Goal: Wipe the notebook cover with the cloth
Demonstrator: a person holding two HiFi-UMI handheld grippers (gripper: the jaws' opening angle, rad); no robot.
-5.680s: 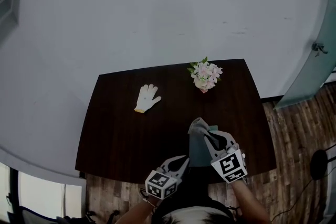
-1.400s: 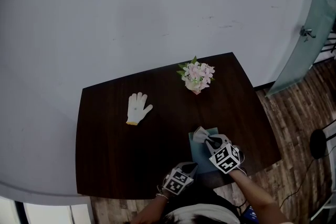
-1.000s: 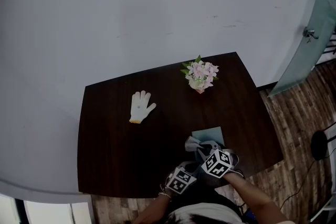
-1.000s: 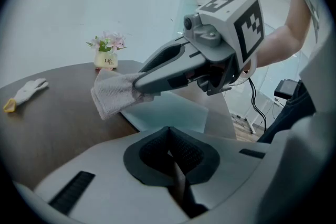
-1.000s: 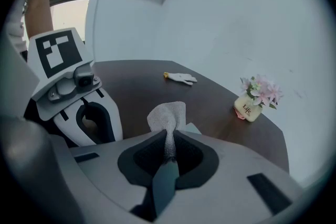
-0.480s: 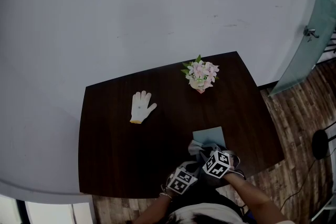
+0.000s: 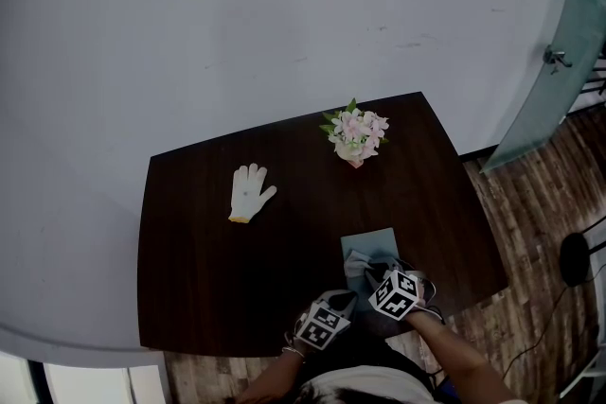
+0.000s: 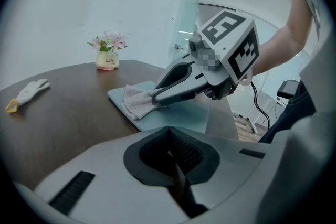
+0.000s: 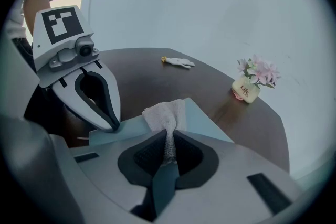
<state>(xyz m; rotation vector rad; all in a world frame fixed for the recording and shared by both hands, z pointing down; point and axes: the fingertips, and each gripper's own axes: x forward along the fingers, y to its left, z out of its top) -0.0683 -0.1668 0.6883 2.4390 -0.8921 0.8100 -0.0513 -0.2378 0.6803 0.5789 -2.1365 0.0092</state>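
A teal notebook (image 7: 377, 242) lies flat near the table's front edge, right of centre. My right gripper (image 7: 371, 270) is shut on a grey-white cloth (image 9: 165, 114), whose free end lies bunched on the cover (image 8: 137, 102). My left gripper (image 9: 113, 124) is shut, and its tips rest on the notebook's near left corner. In its own view the left gripper (image 8: 176, 165) has nothing visible between its jaws. It looks across the notebook (image 8: 181, 117) at the right gripper (image 8: 157, 96). The near part of the notebook is hidden under both grippers in the head view.
A white glove (image 7: 251, 192) lies at the table's left middle. A small pot of pink flowers (image 7: 355, 136) stands at the back. The dark table (image 7: 208, 270) ends just behind the grippers. A glass door (image 7: 549, 61) is at the right.
The right gripper has dragged the cloth over the cover, from its far part toward the near part. The left gripper has stayed at the near left corner.
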